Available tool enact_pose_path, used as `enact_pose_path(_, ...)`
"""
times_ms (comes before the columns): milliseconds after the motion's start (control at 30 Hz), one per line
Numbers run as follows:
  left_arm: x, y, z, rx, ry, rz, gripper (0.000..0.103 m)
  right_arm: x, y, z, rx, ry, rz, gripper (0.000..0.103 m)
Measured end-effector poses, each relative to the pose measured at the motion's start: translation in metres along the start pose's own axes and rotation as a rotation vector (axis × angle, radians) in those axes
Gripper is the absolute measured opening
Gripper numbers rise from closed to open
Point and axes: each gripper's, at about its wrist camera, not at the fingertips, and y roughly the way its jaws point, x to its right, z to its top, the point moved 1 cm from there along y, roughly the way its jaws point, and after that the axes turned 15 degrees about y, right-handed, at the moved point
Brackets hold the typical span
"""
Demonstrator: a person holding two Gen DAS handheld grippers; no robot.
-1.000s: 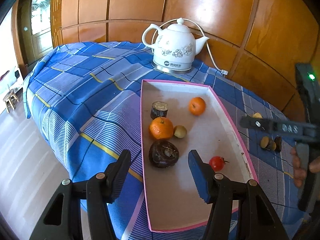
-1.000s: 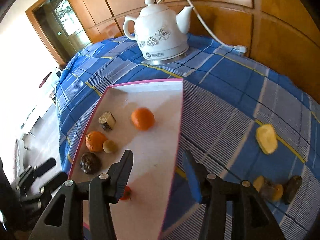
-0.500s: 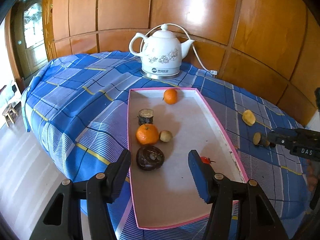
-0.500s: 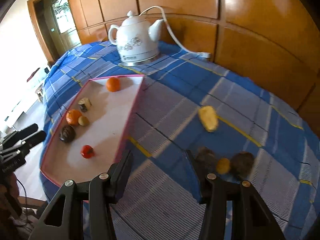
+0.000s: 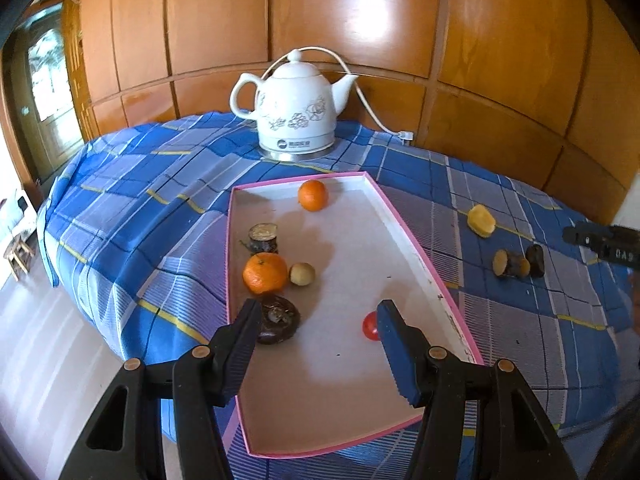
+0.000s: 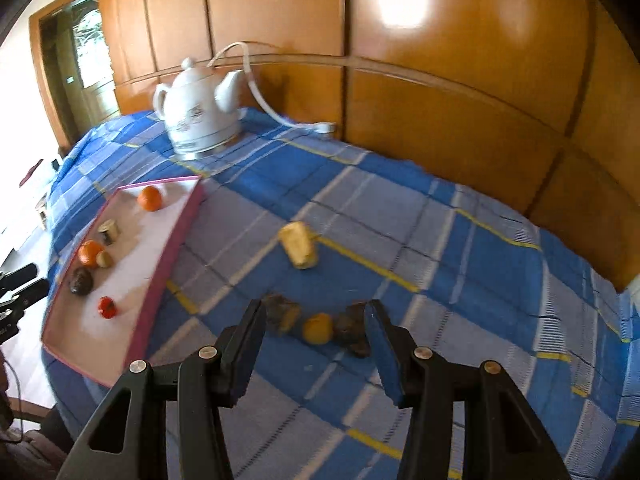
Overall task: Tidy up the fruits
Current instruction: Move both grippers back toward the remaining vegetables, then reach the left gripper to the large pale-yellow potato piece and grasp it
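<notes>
A pink-rimmed white tray (image 5: 416, 240) (image 6: 176, 240) holds two oranges (image 5: 265, 273) (image 5: 313, 195), a brown stump piece (image 5: 263, 237), a small tan fruit (image 5: 302, 274), a dark round fruit (image 5: 279, 324) and a red tomato (image 5: 370, 327). My left gripper (image 5: 316, 340) is open and empty above the tray's near half. My right gripper (image 6: 314, 330) is open and empty above a row of loose pieces on the cloth: a brown chunk (image 6: 284, 314), a small yellow fruit (image 6: 318, 329) and a dark piece (image 6: 350, 332). A yellow chunk (image 6: 299, 245) (image 5: 481, 221) lies farther off.
A white kettle (image 5: 294, 116) (image 6: 198, 114) with a cord stands at the back of the blue checked tablecloth (image 5: 140, 200). Wooden wall panels (image 6: 440, 100) run behind the table. The table's edge drops to the floor on the left (image 5: 36, 340).
Both grippers have pulled back from the tray. The right one has swung right and now hangs over the loose pieces on the cloth. Both stay open.
</notes>
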Motion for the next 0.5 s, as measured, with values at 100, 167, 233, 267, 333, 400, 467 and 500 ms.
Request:
enact_pose_path(100, 0.009, -0.002, 0.005, 0.013, 0.036, 0.009, 0.06, 0.02, 0.004, 0.003, 0.013, 0.035, -0.028, 0.052)
enact_pose_path(167, 0.015, -0.004, 0.01, 0.027, 0.067, 0.019, 0.06, 0.034, 0.007, 0.003, 0.01, 0.083, -0.034, 0.052)
enact_pose_path(233, 0.024, -0.007, 0.017, 0.049, 0.105, 0.031, 0.06, 0.052, 0.013, 0.002, -0.007, 0.158, -0.032, 0.052)
enact_pose_path(267, 0.027, -0.008, 0.02, 0.059, 0.121, 0.033, 0.06, 0.057, 0.016, 0.001, -0.019, 0.184, -0.04, 0.052)
enact_pose_path(333, 0.036, -0.01, 0.026, 0.078, 0.153, 0.033, 0.06, 0.065, 0.018, 0.003, -0.034, 0.221, -0.051, 0.052)
enact_pose_path(400, 0.043, -0.01, 0.032, 0.089, 0.176, 0.026, 0.06, 0.069, 0.019, 0.004, -0.037, 0.244, -0.049, 0.052)
enact_pose_path(467, 0.05, -0.009, 0.038, 0.096, 0.194, 0.018, 0.06, 0.072, 0.02, 0.005, -0.049, 0.264, -0.043, 0.052)
enact_pose_path(500, 0.054, -0.009, 0.041, 0.1, 0.204, 0.013, 0.06, 0.072, 0.021, 0.005, -0.057, 0.269, -0.047, 0.052)
